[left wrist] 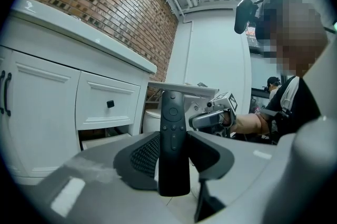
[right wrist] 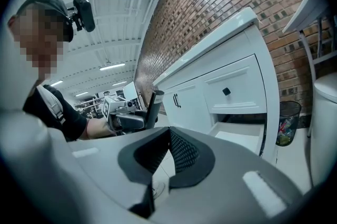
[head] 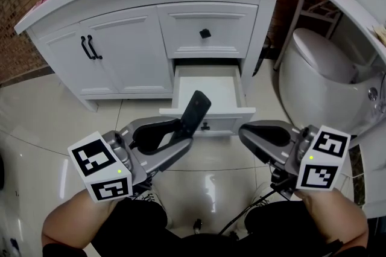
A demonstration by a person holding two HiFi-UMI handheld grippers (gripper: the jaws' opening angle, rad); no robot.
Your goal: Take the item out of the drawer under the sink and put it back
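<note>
The left gripper [head: 180,130] is clenched on a black remote control [head: 195,112]. Both pads press its lower half, and the jaws stand apart only by the remote's width. The remote rises out of the jaws with its buttoned face toward the gripper's camera. It is held just in front of the open drawer [head: 208,88], and in the head view its upper end leans across the drawer's front edge. The right gripper [right wrist: 167,132] hangs to the right of the drawer front, its jaw tips brought together with nothing between them. It stays apart from both the remote and the drawer. The drawer is pulled out from the bottom of a white vanity cabinet [head: 120,78] and shows a bare white bottom, with a small black knob [head: 205,126] on its front panel. Directly above the drawer sits a closed upper drawer [head: 205,29] with its own black knob, and to the drawer's left are two cabinet doors with black handles [head: 89,47]. Right of the drawer, past the cabinet's side, stands a white toilet [head: 319,78]. A dark mesh waste bin [right wrist: 287,122] with coloured scraps inside sits against the brick wall [right wrist: 221,2]. A glossy tiled floor [head: 211,180] spreads below the drawer.
</note>
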